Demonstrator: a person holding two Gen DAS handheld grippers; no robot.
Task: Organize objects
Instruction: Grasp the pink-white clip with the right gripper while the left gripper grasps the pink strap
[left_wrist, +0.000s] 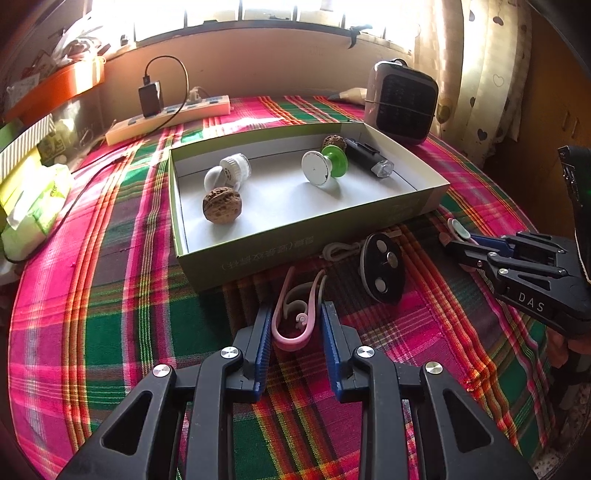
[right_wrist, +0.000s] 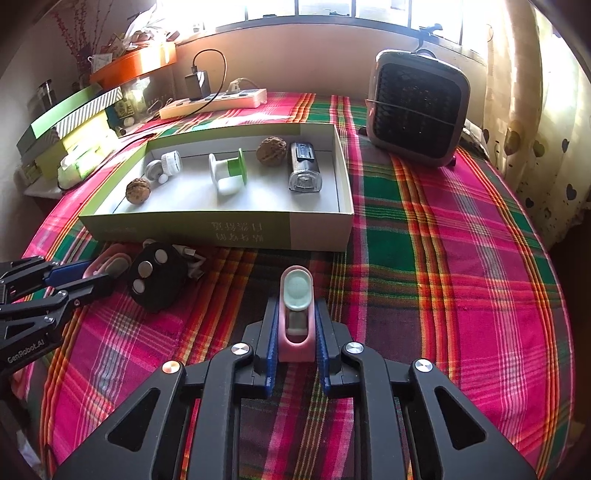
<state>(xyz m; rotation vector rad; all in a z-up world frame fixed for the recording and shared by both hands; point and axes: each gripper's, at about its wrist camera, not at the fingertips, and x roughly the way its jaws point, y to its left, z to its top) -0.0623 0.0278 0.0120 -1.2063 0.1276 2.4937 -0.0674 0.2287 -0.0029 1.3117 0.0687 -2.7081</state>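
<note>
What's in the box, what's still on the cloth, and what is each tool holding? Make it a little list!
box: two walnuts, white bulb, green and white spool, black bike light
on cloth: black disc, white cable
left tool: around a pink clip
right tool: shut on a pink clip with a pale green pad
behind box: heater, power strip

Woven plaid cloth (right_wrist: 424, 229) matt, cardboard box (right_wrist: 317, 229) matt, walnuts (left_wrist: 221, 205) rough, pink clips (right_wrist: 295, 317) smooth glossy plastic, tongs matt black plastic.
</note>
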